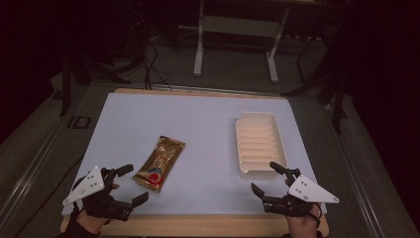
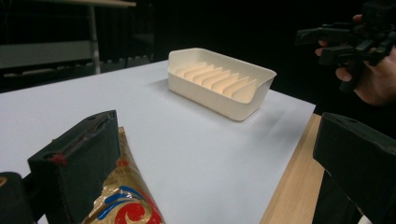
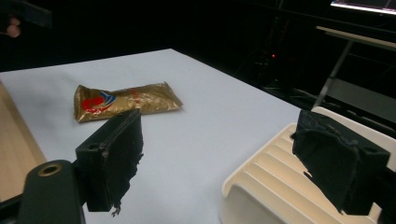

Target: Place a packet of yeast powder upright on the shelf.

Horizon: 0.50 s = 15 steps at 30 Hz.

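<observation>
gold packet (image 1: 159,164): showing a red, white and blue swirl emblem near one end; no lettering resolving into readable words
gold packet, mid section: carrying a faint reddish printed patch in the high view, too blurred to be reading
cream ribbed tray (image 1: 259,144): showing no print or label
grey gripper plates: showing small dark dots, no markings reading as text
overall: nothing legible showing anywhere
</observation>
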{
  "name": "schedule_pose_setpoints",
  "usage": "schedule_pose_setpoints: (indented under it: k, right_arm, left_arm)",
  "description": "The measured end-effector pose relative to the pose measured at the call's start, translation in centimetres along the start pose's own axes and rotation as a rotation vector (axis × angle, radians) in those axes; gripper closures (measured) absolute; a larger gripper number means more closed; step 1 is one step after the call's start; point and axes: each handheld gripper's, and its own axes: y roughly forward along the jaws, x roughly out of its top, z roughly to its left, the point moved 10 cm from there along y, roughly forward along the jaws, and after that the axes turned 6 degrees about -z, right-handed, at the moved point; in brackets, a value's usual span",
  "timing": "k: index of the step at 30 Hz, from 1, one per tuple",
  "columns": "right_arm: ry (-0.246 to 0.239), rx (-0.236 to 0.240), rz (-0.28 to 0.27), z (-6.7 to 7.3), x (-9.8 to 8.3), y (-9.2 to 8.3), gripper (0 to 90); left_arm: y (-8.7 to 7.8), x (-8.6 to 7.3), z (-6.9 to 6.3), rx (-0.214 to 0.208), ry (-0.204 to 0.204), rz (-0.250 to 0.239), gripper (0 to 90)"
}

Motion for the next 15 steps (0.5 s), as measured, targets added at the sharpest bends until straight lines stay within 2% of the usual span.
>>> schedule_pose_setpoints:
  k: [5,11,14,15]
  right_arm:
    - [0.001,0.003,0.001,0.1,0.2,0.1,15.8]
    - [0.008,0.009,-0.004,0.2,0.4,0.1,15.7]
    - [0.014,0.01,-0.003,0.1,0.4,0.1,15.7]
    - [0.018,0.008,-0.009,0.1,0.5,0.1,13.8]
  left_arm:
    - [0.1,0.8,0.2,-0.017,-0.016,-0.011,1.9]
    - [0.6,1.9,0.4,-0.027,0.015,0.003,1.9]
    - [0.7,2.2,0.4,-0.031,0.014,0.002,1.9]
    - [1.1,2.9,0.8,-0.03,0.031,0.013,1.9]
